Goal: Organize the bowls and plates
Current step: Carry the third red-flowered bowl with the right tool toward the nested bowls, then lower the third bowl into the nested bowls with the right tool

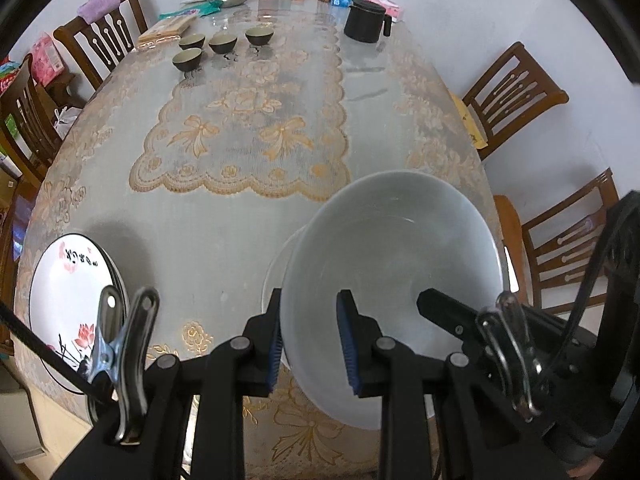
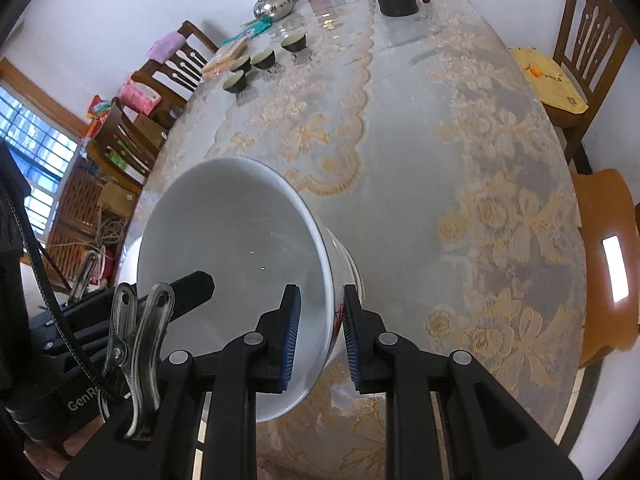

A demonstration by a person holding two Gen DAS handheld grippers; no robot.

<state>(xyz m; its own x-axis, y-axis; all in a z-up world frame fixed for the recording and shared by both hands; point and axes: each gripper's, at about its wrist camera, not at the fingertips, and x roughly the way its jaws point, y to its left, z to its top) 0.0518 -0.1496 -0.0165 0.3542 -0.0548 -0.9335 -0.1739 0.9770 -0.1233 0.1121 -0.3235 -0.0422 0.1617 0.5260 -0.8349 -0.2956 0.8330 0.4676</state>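
I am holding one large white bowl [image 1: 384, 280] between both hands, above the near end of a tabletop [image 1: 248, 216] covered in lace-patterned cloth. My left fingers [image 1: 310, 344] are closing on the bowl's left wall, one blue pad inside the rim and one outside, pressing the ceramic between them. My right fingers [image 2: 320, 340] are gripping the opposite wall the same way, with a red painted motif showing on the outer face between the pads. The bowl is tilting toward me, its mouth open to both cameras. Just beneath its left side a pale curved edge is peeking out, possibly another dish, though I cannot tell for certain. Well off to my left, near the tabletop's edge, a stack of plates [image 1: 72, 300] with a pink lotus design is sitting. At the far end, four small dark cups [image 1: 222, 44] are standing in a loose group, apart from everything I am handling. I am judging this bowl to be heavy, rigid and glazed, so slippery against the pads and liable to chip or shatter if dropped. The thin flaring rim is the only place to take hold, and two opposing grips are keeping it balanced; lowering it evenly seems wise.
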